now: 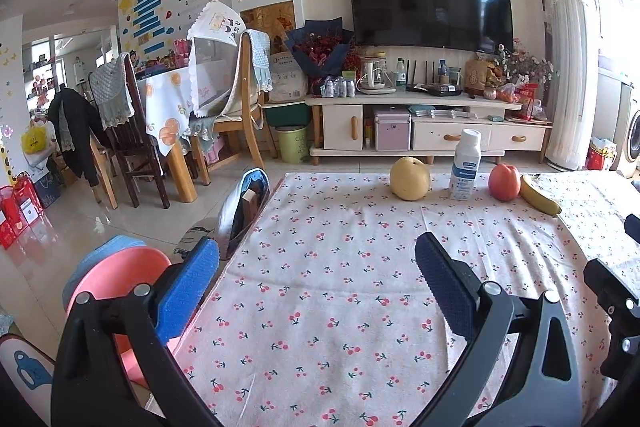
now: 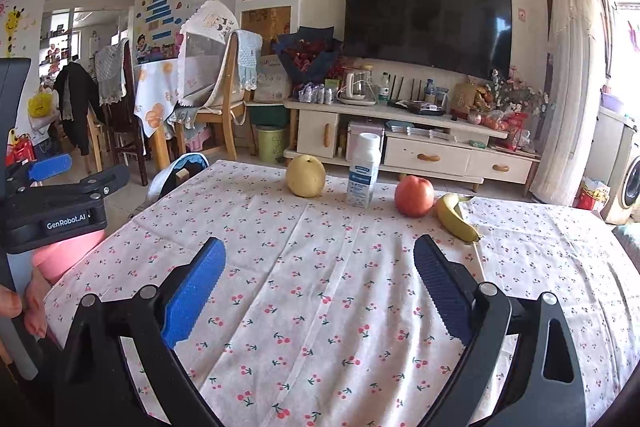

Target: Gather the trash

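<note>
Both grippers, left gripper (image 1: pixel 316 267) & right gripper (image 2: pixel 318 267), are hovering wide open, holding nothing. White bottle (image 2: pixel 363 171), prob the trash, is standing at far edge of table (image 2: pixel 320 307) btwn pear (image 2: pixel 306 175) & apple (image 2: pixel 414 195). Risk: tall bottle tipping, or fruit getting knocked and rolling.

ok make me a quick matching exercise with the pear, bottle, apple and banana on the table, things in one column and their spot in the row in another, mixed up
Things:
1. pear
2. bottle
3. apple
4. banana

Places in the row, seen from the right wrist camera:
A. far right end
B. far left end
C. between the pear and the apple, standing upright
D. right next to the banana, on its left

Pairs: 1-B, 2-C, 3-D, 4-A
</note>
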`<act>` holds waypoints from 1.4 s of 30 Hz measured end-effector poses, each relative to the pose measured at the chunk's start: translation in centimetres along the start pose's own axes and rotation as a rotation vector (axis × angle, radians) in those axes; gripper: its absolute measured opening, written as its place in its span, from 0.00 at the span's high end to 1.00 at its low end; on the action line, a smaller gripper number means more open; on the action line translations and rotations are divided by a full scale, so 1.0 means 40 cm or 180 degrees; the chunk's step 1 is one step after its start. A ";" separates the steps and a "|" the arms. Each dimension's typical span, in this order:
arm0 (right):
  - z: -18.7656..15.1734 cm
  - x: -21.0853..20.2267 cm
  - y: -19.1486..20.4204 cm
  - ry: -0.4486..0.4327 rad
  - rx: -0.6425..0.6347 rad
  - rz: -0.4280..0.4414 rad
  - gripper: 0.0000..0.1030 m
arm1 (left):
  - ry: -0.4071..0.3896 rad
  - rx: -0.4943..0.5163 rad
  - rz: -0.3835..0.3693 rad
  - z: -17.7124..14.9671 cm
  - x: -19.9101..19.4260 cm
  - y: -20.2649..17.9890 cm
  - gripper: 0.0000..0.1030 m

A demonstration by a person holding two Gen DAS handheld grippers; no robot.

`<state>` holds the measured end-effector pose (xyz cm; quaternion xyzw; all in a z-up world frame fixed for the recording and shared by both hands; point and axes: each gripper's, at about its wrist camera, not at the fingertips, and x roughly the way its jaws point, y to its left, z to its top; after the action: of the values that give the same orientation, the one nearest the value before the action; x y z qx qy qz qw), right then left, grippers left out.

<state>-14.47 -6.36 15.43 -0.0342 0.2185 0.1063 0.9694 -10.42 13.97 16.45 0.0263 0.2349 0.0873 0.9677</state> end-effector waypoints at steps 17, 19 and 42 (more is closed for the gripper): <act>0.003 -0.088 -0.233 -0.0347 0.0475 -0.0505 0.06 | -0.0193 -0.0223 -0.0613 0.088 -0.122 -0.157 0.04; 0.002 -0.097 -0.252 -0.0389 0.0519 -0.0549 0.05 | -0.0235 -0.0193 -0.0650 0.093 -0.133 -0.177 0.04; -0.013 -0.124 -0.336 -0.0522 0.0626 -0.0758 0.05 | -0.0408 0.0128 -0.0663 0.095 -0.182 -0.291 0.04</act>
<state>-16.09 -20.49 17.38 0.0439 0.1425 -0.0288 0.9884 -13.23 1.15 22.05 0.0267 0.1757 -0.0203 0.9839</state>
